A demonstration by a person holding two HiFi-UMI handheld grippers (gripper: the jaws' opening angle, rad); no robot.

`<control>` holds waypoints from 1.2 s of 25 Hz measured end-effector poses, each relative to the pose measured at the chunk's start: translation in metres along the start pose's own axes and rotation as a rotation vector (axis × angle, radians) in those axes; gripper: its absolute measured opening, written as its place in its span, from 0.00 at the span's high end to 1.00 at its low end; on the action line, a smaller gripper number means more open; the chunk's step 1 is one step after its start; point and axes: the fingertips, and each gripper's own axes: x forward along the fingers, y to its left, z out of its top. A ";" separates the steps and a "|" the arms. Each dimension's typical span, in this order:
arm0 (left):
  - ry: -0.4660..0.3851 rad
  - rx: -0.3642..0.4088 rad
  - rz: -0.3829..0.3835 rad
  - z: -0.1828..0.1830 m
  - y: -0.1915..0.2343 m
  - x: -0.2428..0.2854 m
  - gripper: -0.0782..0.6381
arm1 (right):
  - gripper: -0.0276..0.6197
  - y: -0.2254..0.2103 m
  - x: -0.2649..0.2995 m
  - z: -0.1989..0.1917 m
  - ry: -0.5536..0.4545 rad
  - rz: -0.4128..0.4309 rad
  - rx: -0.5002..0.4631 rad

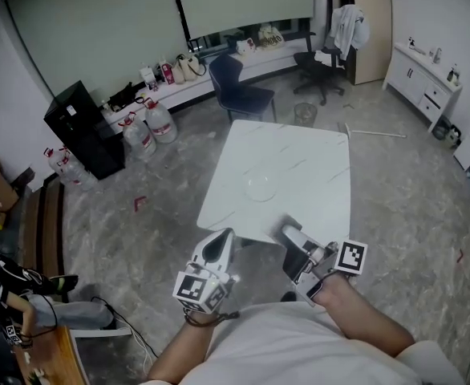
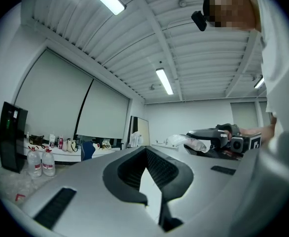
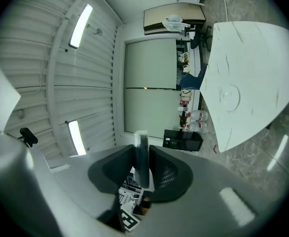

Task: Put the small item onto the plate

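Left gripper point(image 1: 219, 244), lower centre-left: fingers clenched, nothing held. Plate point(image 1: 261, 188), mid-frame on white tabletop point(image 1: 319, 155): unoccupied. Right gripper point(image 1: 293, 236), lower centre-right: small item point(image 3: 141, 157) grasped. Step judged: transport. Next: item to be lowered onto plate, then released.
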 end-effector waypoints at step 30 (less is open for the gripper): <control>0.248 -0.064 -0.102 -0.137 0.214 0.320 0.88 | 0.81 -0.271 0.179 0.239 0.013 -0.363 0.010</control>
